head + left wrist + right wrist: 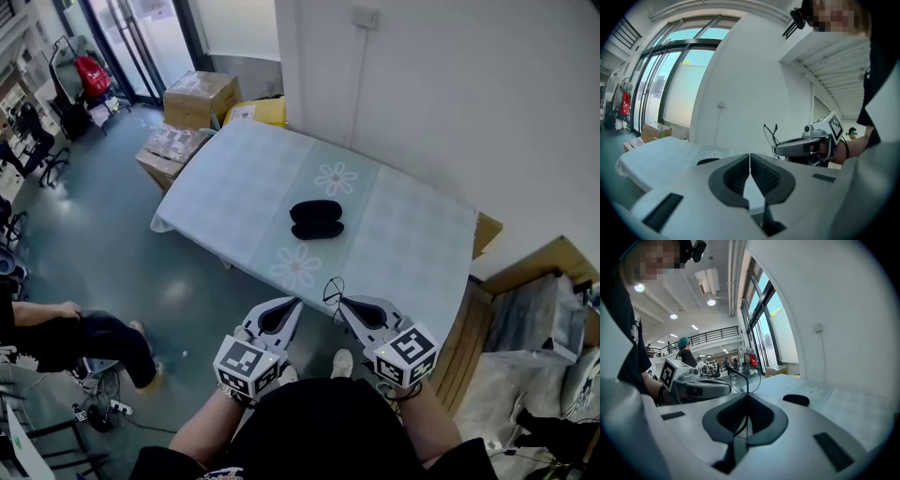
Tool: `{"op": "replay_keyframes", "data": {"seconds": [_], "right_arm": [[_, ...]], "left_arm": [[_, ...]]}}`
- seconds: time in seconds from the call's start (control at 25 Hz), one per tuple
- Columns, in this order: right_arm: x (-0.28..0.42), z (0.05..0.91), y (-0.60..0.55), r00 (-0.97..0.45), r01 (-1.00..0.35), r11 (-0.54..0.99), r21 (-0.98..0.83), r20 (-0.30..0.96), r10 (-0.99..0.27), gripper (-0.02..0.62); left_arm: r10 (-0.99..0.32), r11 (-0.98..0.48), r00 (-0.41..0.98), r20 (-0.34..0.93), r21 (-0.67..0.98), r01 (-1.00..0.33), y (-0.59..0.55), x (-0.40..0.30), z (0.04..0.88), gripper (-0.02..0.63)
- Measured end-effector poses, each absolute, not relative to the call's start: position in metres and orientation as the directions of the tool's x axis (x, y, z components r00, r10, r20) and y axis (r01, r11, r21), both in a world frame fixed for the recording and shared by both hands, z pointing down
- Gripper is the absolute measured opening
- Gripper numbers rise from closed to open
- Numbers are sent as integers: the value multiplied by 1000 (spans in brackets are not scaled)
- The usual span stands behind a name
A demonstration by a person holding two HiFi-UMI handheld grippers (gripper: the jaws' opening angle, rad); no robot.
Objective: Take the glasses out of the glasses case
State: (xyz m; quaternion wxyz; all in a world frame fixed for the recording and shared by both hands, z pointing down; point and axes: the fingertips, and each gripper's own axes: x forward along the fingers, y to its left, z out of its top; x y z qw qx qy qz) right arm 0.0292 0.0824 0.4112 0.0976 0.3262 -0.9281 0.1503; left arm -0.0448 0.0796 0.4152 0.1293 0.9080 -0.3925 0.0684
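The black glasses case [316, 219] lies in the middle of the pale flowered table [225, 187], well ahead of both grippers; it also shows as a dark oval [796, 400] [708, 161]. My right gripper [339, 302] [747, 397] is shut on the thin wire glasses [333, 289], held up off the table near its front edge; a round lens [745, 380] stands above the jaws and a temple runs down between them. My left gripper [295, 302] [750, 157] is shut with nothing in it, close beside the right one.
Cardboard boxes [197, 98] and a yellow box [258, 112] stand on the floor past the table's far left end. A white wall runs along the table's right side. Wooden boards [553, 262] lie at right. A seated person's legs [94, 333] are at left.
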Motion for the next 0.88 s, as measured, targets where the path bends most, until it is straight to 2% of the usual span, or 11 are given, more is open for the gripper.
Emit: {"op": "replay_keyframes", "data": {"seconds": [0.88], "right_arm": [[27,404,93,-770,-634,744,-210,264,-581,23]], "left_arm": [[-697,-664,683,218,165,-729,93,-47,409,31]]}}
